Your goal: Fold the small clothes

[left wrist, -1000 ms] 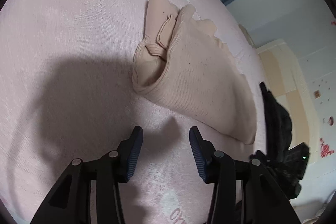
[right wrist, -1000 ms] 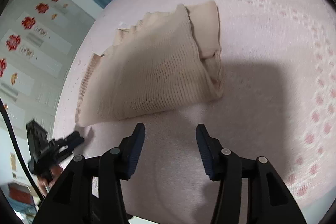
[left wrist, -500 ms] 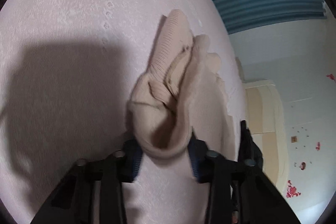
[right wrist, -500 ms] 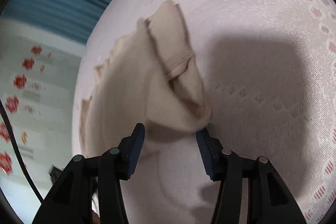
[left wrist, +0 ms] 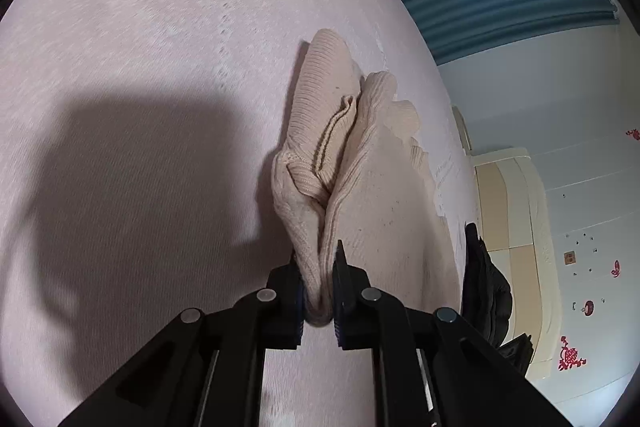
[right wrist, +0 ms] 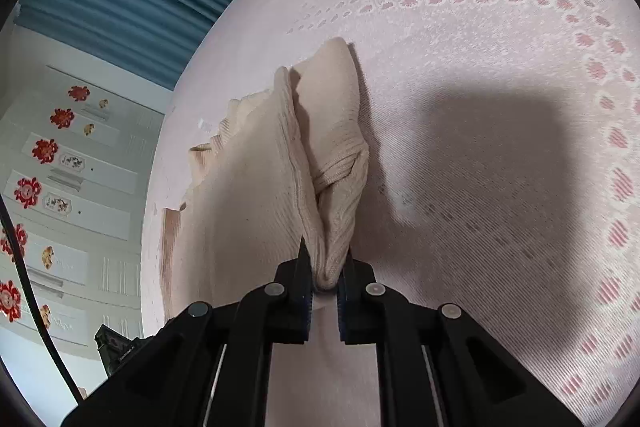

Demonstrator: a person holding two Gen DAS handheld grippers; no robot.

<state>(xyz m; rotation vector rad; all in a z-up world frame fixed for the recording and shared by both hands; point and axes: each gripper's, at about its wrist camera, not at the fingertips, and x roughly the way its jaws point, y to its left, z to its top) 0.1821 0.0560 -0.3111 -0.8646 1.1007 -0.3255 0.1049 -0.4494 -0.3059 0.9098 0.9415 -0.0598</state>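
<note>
1. Your left gripper (left wrist: 319, 281) has just closed and is clamped on one near corner of the beige knit garment (left wrist: 376, 195); your right gripper (right wrist: 326, 275) has just closed on the other near corner.
2. The garment lies on the pink patterned bedspread (right wrist: 500, 155).
3. Lift both corners together and evenly, so the fold lands square.
4. The ribbed knit is soft, thick and bunches easily; keep it taut.

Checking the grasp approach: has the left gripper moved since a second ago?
Yes. The left gripper has come forward across the pink bedspread to the beige knit garment; its jaws have just closed, pinching the garment's near corner.
</note>
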